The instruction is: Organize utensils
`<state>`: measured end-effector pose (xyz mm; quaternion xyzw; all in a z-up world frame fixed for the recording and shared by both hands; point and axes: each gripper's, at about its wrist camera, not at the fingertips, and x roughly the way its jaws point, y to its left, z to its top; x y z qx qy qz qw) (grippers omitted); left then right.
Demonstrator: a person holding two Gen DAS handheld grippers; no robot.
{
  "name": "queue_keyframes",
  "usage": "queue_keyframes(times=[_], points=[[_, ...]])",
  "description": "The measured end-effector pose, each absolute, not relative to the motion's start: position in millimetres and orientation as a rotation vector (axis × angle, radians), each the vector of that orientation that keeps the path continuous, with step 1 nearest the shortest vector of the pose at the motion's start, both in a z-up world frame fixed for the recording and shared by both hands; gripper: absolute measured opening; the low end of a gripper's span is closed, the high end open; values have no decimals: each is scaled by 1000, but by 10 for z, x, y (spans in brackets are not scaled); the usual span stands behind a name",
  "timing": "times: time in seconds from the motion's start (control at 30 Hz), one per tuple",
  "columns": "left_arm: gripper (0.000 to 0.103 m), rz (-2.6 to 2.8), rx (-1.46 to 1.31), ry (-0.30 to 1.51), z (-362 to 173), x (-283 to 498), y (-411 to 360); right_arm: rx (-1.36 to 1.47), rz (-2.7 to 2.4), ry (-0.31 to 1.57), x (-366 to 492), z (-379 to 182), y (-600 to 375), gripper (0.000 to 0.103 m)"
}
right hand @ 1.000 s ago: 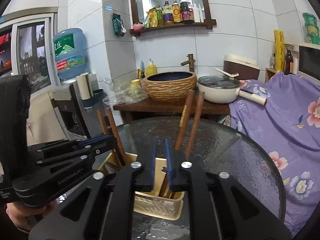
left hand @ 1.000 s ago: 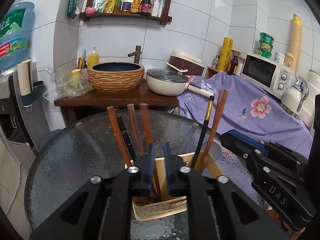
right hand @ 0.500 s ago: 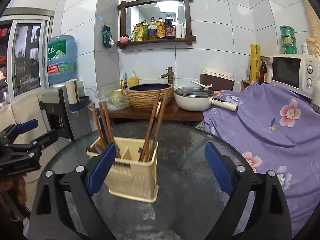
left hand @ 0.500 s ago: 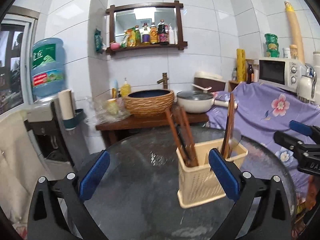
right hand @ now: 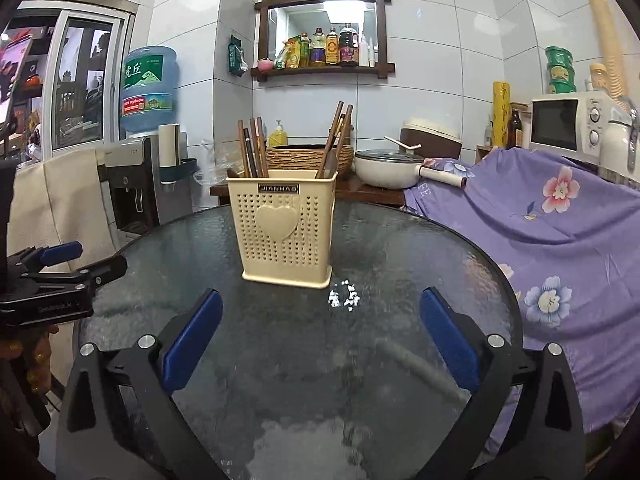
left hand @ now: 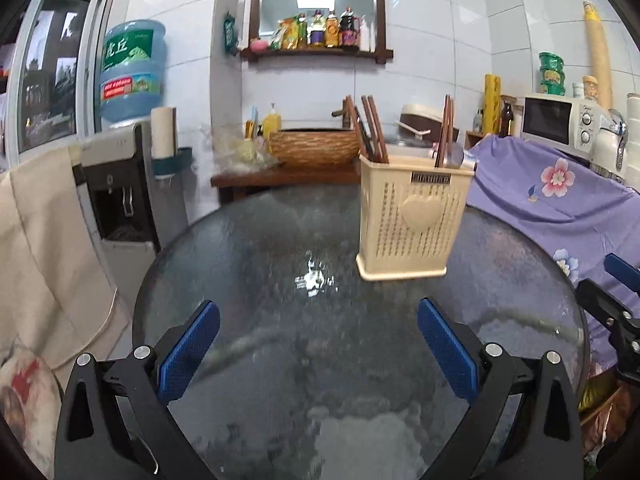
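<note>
A cream plastic utensil holder (left hand: pixel 412 220) (right hand: pixel 284 232) with a heart on its front stands on the round glass table (left hand: pixel 260 240) (right hand: pixel 420 260). Brown chopsticks stick up from it in two bunches, one on the left (right hand: pixel 252 148) and one on the right (right hand: pixel 334 140). My left gripper (left hand: pixel 318 312) is open and empty, low over the glass, short of the holder. My right gripper (right hand: pixel 320 300) is in front of the holder; its jaws are opening wide with nothing between them. Each gripper shows at the edge of the other's view (left hand: pixel 604 280) (right hand: pixel 92 260).
Behind the table a wooden stand (right hand: pixel 372 192) carries a woven basin and a white lidded pan (right hand: pixel 390 168). A purple flowered cloth (right hand: pixel 560 220) covers the right side, with a microwave (right hand: pixel 568 128) behind. A water dispenser (left hand: pixel 120 184) stands at the left.
Both grippers were shut above the holder among the chopsticks. They have opened wide and drawn back and down towards the near table edge. The chopsticks stay in the holder.
</note>
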<state>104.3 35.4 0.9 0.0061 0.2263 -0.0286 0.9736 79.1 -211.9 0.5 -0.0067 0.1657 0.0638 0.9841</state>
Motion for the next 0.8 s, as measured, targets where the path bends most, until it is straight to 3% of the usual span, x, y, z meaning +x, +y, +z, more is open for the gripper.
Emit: queue_keyframes(times=[0.8], points=[[97, -102, 30, 440, -33, 369, 177, -32, 128, 310, 196, -5, -2099, 97]])
